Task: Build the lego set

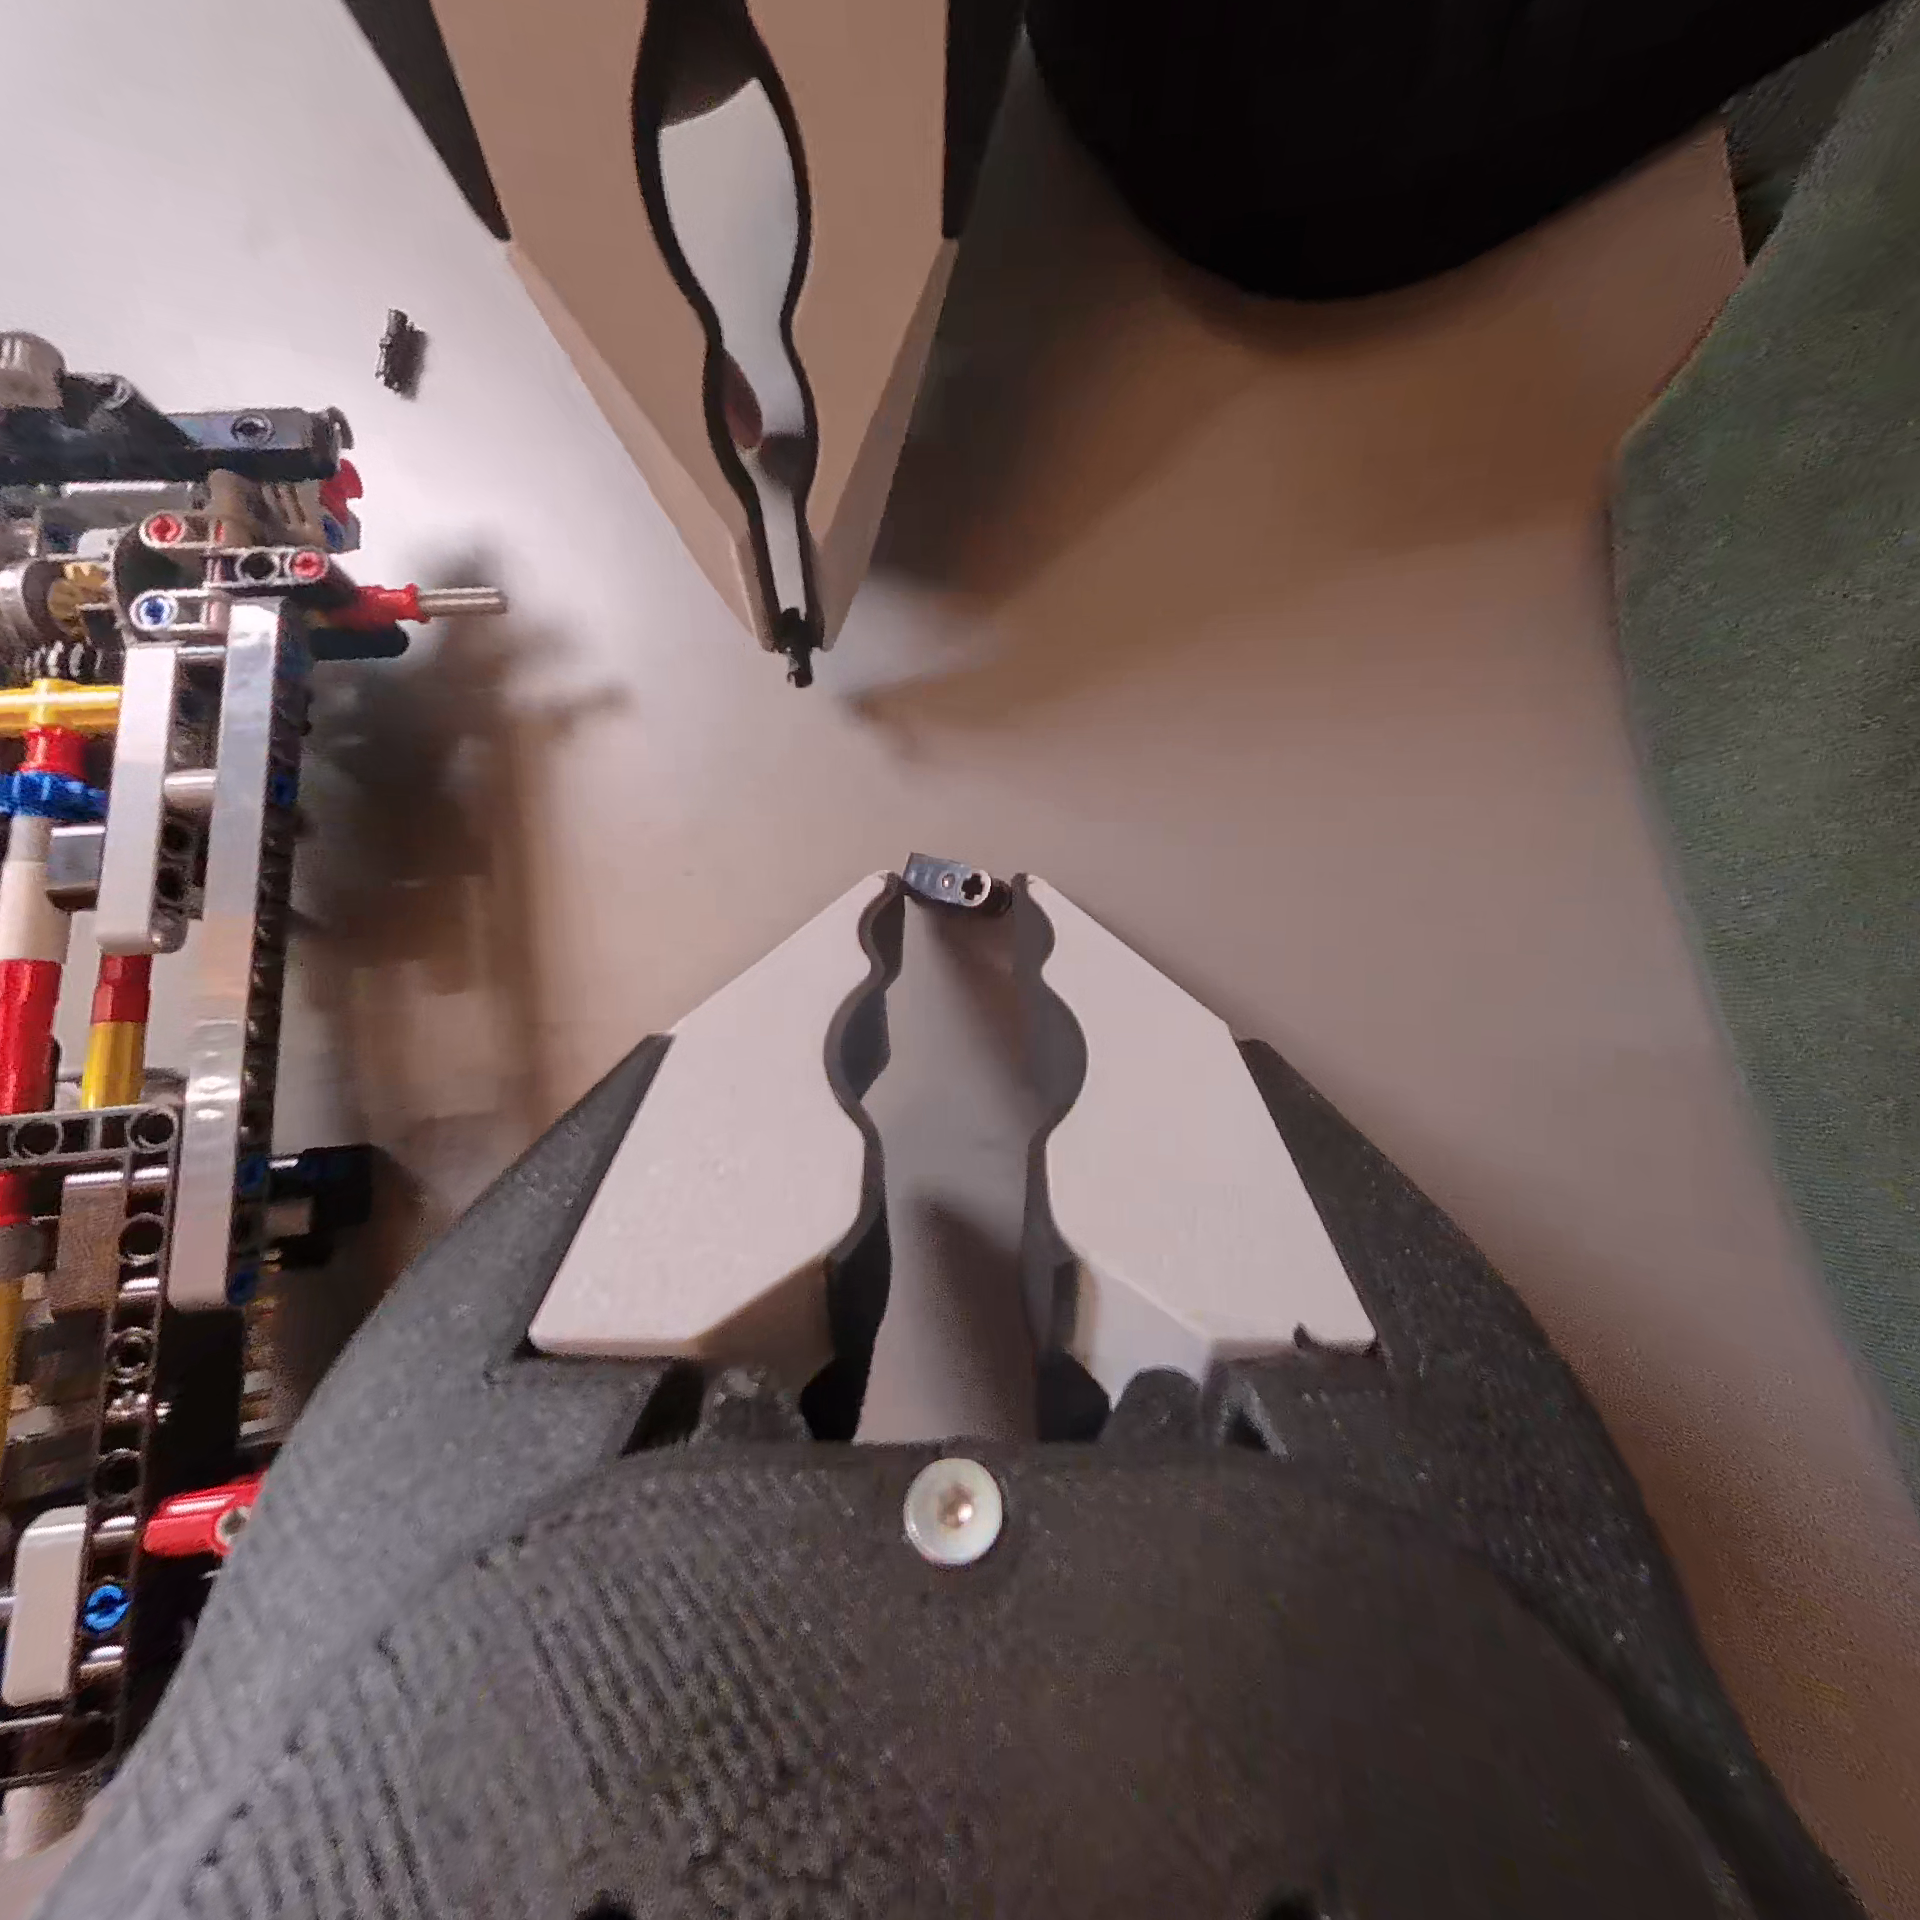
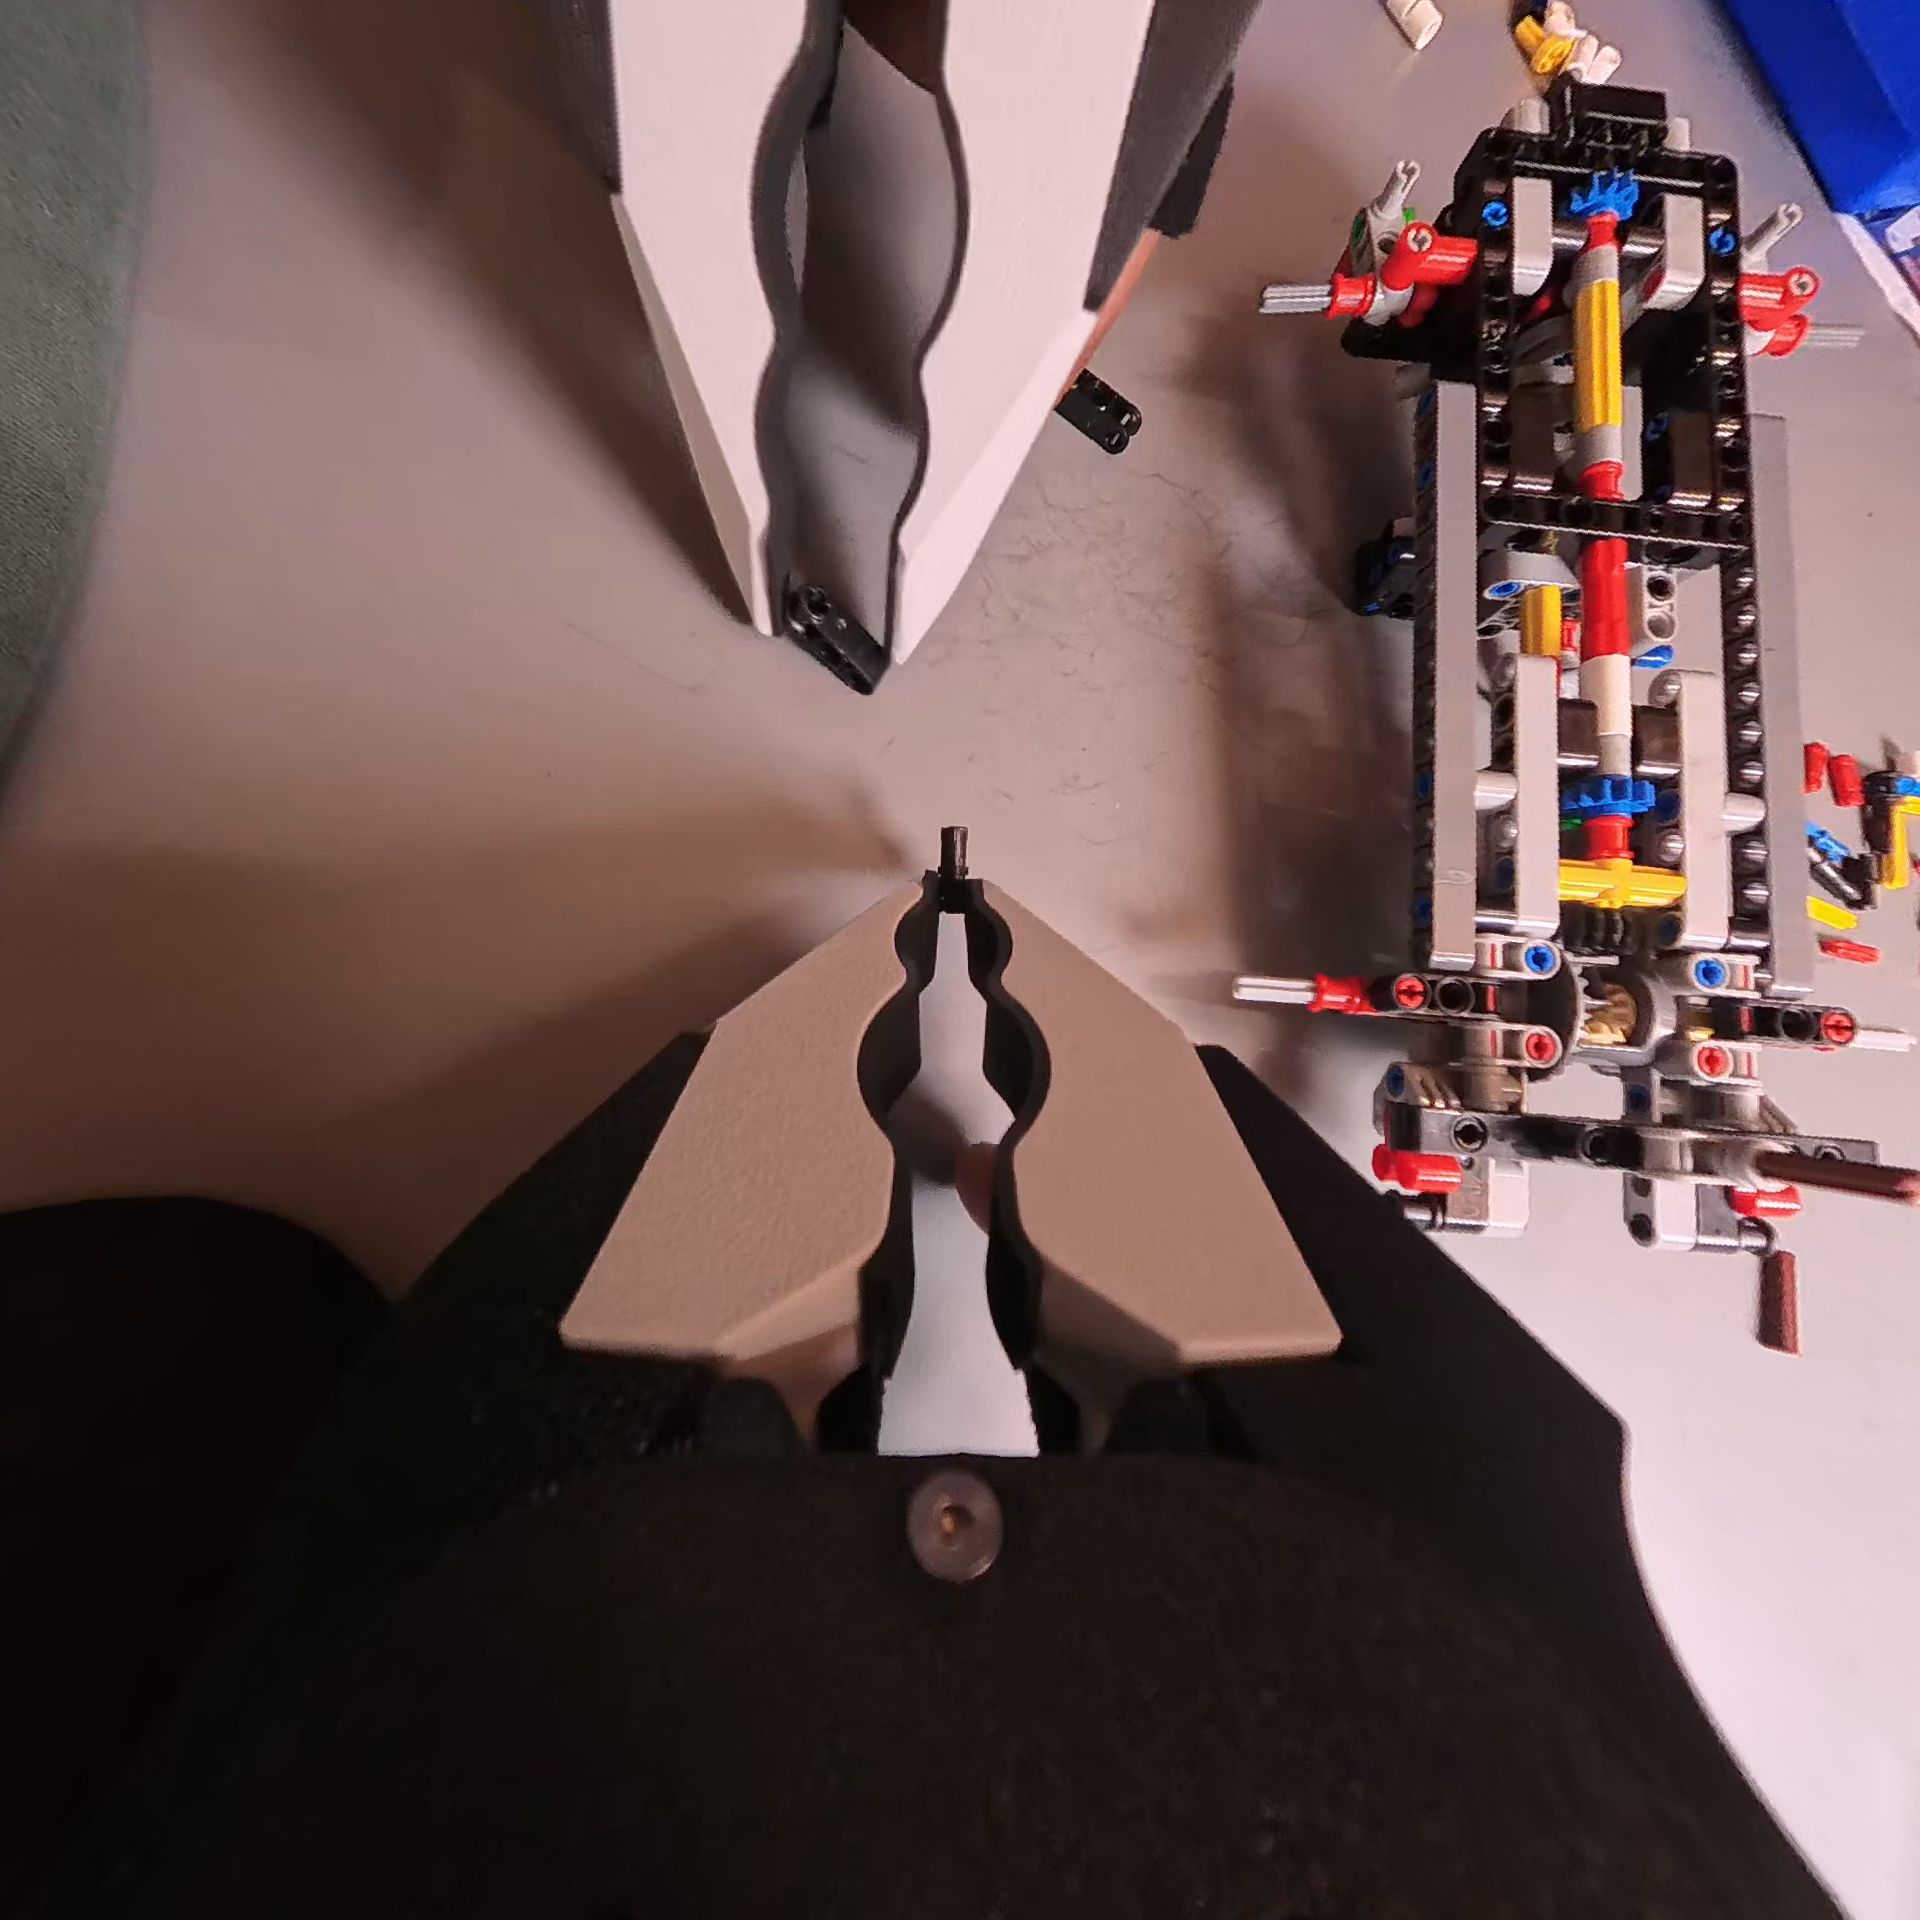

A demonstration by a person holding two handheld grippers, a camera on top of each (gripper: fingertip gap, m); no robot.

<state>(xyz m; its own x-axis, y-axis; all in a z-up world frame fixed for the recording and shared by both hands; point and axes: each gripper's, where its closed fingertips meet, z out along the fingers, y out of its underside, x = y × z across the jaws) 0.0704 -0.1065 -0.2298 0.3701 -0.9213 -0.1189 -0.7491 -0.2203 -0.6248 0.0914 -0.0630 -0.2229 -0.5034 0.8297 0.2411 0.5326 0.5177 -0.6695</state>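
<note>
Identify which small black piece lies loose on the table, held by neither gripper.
The short black connector beside the chassis. The black pin and the holed black beam are each pinched between fingers.

- Left wrist view looks down its own fingers, close over the table (image 1: 1195,644), facing the right hand-held gripper (image 1: 795,634).
- Right wrist view faces back at the left hand-held gripper (image 2: 831,634).
- Both catch the lego chassis (image 2: 1600,644) alongside.

Black pin (image 2: 953,854), black short beam (image 2: 831,631), pale beige gripper fingers (image 2: 758,1164) with dark grey wavy pads, black woven-textured gripper body, pale grey table (image 2: 1143,644), chassis model (image 2: 1600,644) in black, light grey, red, yellow, blue, loose black connector (image 2: 1099,411), blue box (image 2: 1849,94)
</note>
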